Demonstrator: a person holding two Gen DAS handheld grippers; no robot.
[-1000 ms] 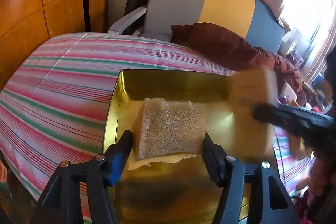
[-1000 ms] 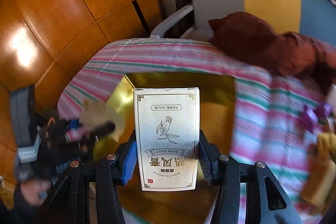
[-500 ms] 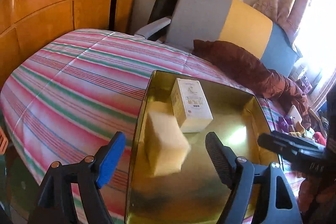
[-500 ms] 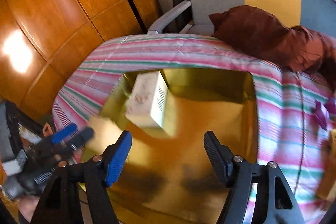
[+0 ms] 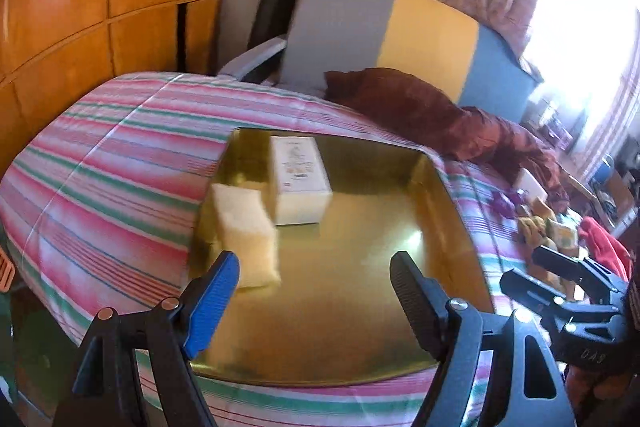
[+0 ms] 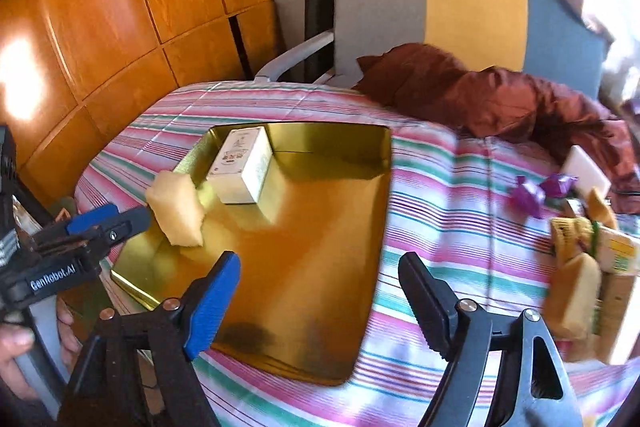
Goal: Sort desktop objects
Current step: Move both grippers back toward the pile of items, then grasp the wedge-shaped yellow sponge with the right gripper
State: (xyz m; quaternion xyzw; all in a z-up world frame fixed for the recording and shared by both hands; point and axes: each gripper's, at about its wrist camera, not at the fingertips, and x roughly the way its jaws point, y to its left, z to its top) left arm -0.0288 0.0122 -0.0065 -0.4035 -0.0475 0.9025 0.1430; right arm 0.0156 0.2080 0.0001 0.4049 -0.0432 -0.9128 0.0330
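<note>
A gold tray (image 5: pixel 360 267) lies on the striped cloth. A white printed box (image 5: pixel 300 183) lies flat in its far left corner, and a pale yellow sponge (image 5: pixel 248 231) rests against the left rim beside it. My left gripper (image 5: pixel 314 263) hangs over the tray's near part, wide apart and just closing a little, with nothing between its fingers. My right gripper (image 6: pixel 320 263) is over the tray's (image 6: pixel 312 227) near right edge, its jaws opening and empty. In the right wrist view the box (image 6: pixel 240 167) and sponge (image 6: pixel 176 211) lie free, the left gripper (image 6: pixel 108 223) just short of the sponge.
Loose items wait on the cloth right of the tray: a yellow heap (image 6: pixel 580 247), purple pieces (image 6: pixel 532 195) and a white block (image 6: pixel 584 171). A brown cloth (image 6: pixel 500 99) lies at the table's far edge before a grey, yellow and blue chair (image 6: pixel 440 7). Wooden panels stand on the left.
The left gripper opened and dropped the sponge at the tray's left rim. The right gripper opened and let the white box fall flat into the tray. Both grippers drew back.
</note>
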